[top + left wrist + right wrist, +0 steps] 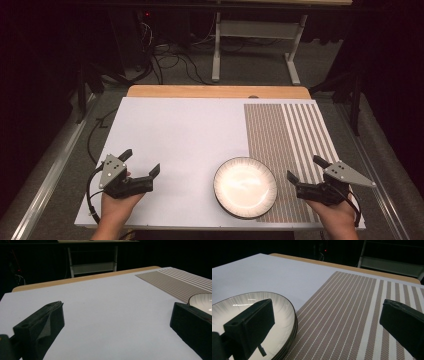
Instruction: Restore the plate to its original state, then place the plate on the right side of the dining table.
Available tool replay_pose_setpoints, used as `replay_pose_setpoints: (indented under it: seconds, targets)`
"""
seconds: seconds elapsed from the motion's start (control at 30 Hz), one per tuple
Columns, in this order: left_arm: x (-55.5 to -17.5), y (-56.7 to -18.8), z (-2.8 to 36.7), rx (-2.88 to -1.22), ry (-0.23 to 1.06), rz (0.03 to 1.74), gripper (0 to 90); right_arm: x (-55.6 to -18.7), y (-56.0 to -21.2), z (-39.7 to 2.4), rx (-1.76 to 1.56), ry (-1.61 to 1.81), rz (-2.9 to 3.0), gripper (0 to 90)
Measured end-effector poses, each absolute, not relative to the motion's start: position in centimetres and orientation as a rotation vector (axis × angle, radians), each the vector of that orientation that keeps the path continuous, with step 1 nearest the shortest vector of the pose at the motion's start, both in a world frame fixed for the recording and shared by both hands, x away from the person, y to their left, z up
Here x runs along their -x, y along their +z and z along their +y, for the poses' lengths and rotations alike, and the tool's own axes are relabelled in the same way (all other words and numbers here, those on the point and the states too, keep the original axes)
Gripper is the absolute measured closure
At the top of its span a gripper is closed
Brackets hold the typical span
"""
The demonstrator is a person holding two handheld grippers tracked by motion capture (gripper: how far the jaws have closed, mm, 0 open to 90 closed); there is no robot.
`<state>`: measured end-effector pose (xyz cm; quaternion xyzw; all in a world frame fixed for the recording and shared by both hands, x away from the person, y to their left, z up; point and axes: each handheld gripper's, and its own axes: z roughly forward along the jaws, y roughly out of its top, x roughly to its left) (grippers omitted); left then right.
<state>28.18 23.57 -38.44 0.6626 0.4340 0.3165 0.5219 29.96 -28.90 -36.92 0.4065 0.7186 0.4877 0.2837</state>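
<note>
1. One table (170,130), covered by a white sheet; a wooden edge shows along its far side.
2. One striped brown-and-white mat (287,135) lies on the table's right portion.
3. One white plate (245,187) with a dark rim sits near the front edge, partly overlapping the mat's left border.
4. Two grippers observed. The left gripper (142,161) has its jaws spread wide, nothing between them, well left of the plate.
5. The right gripper (305,167) likewise has its jaws wide apart, empty, just right of the plate, over the mat.
</note>
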Motion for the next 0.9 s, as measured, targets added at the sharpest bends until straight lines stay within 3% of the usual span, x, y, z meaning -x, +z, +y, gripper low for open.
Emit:
replay_pose_setpoints:
  seconds: [0.47,0.53,0.73,0.9]
  targets:
    - [-27.97,-38.62,22.83,-1.615,0.766,1.017,0.0,-30.08,-37.05,-28.76,-1.091,1.301,1.943,0.7]
    - [-27.85,-38.55,22.84,-1.615,0.776,1.011,0.0,-30.13,-37.07,-28.75,-1.082,1.291,1.959,3.9]
    - [-27.90,-38.56,22.74,-1.614,0.771,1.012,0.0,-29.90,-37.12,-28.54,-1.041,1.251,2.067,45.2]
    - [-27.81,-38.47,22.57,-1.612,0.768,1.002,0.0,-29.64,-36.89,-28.22,-1.017,1.237,2.110,65.5]
